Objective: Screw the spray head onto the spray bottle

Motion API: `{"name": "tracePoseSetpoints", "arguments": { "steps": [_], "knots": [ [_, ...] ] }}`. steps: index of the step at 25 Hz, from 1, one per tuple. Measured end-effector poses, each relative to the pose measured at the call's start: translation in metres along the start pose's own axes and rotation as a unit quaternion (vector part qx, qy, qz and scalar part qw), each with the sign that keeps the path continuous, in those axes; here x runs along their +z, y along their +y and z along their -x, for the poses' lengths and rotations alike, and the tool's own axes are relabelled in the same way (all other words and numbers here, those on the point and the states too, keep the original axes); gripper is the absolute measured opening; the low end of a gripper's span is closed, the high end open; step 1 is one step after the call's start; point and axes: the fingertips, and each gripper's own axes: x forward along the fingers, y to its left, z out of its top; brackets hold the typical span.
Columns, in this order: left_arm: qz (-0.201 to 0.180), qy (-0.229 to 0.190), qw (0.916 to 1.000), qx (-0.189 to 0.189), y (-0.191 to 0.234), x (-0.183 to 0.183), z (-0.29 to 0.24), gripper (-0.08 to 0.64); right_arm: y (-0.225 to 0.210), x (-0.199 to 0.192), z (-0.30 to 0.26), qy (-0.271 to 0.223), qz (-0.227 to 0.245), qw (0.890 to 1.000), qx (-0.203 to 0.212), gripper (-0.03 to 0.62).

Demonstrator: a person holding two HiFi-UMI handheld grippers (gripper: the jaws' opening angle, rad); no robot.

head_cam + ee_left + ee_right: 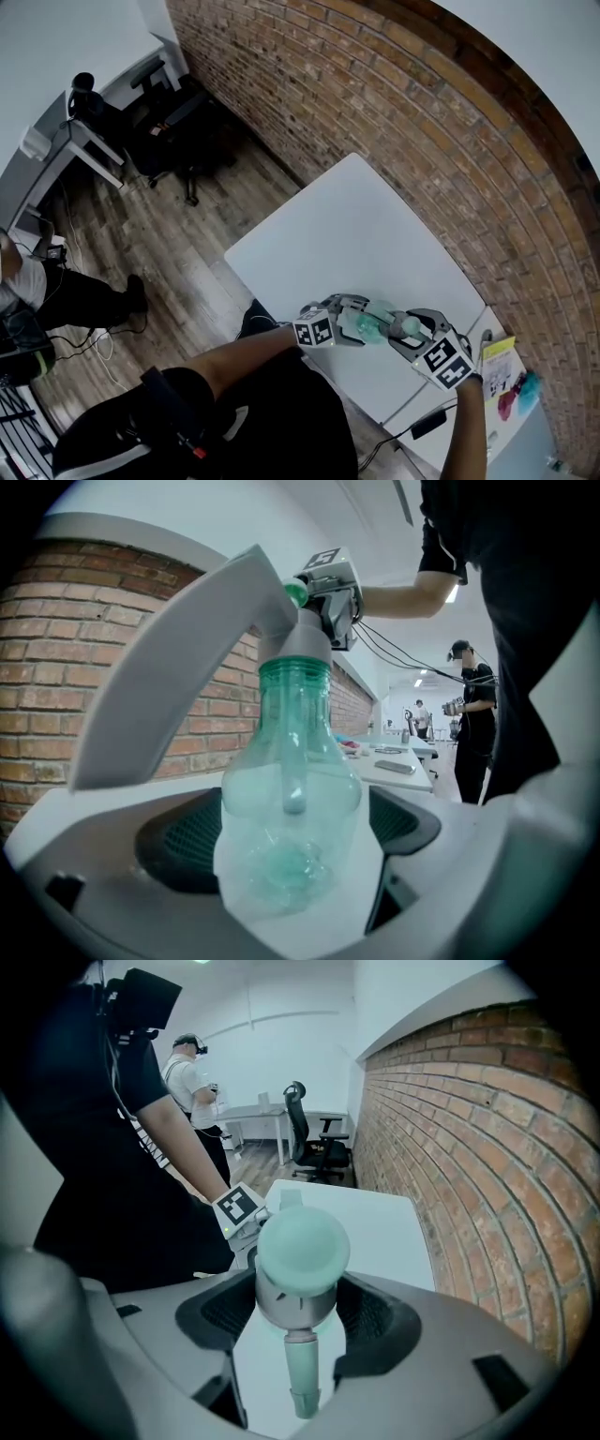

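Observation:
A translucent green spray bottle [368, 322] is held lying sideways over the front of the white table [356, 234], between the two grippers. My left gripper [349, 316] is shut on the bottle's base. In the left gripper view the bottle [291, 799] fills the space between the jaws, neck pointing away. The grey and green spray head [409, 327] sits on the neck. My right gripper [419, 335] is shut on it. The right gripper view shows the spray head [298, 1255] clamped between the jaws, nozzle toward the camera. Whether its collar is tight cannot be told.
A brick wall [422, 141] runs behind the table. Right of it, a second surface holds a yellow sheet [499, 352], pink and teal items [517, 394] and a black device [427, 422]. Office chairs [173, 131] and a desk [56, 141] stand far left. A person [192, 1077] stands behind.

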Motion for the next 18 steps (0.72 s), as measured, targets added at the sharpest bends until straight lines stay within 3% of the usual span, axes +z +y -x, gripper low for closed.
{"name": "tracePoseSetpoints", "arguments": {
  "steps": [7,13,18],
  "knots": [
    [0.010,-0.008,0.9999,-0.011,0.0002,-0.0092,0.0023,0.491,0.0029,-0.0010,0.0009,0.013,0.082,0.996,0.027,0.268],
    [-0.010,-0.011,0.9994,-0.031,-0.0007,-0.0064,-0.0003,0.491,0.0055,-0.0062,-0.0029,0.063,0.195,0.976,0.069,0.268],
    [-0.007,-0.017,0.9994,-0.030,0.0050,-0.0026,0.0006,0.491,0.0064,-0.0070,-0.0021,0.058,0.232,0.966,0.100,0.268]
  ]
}}
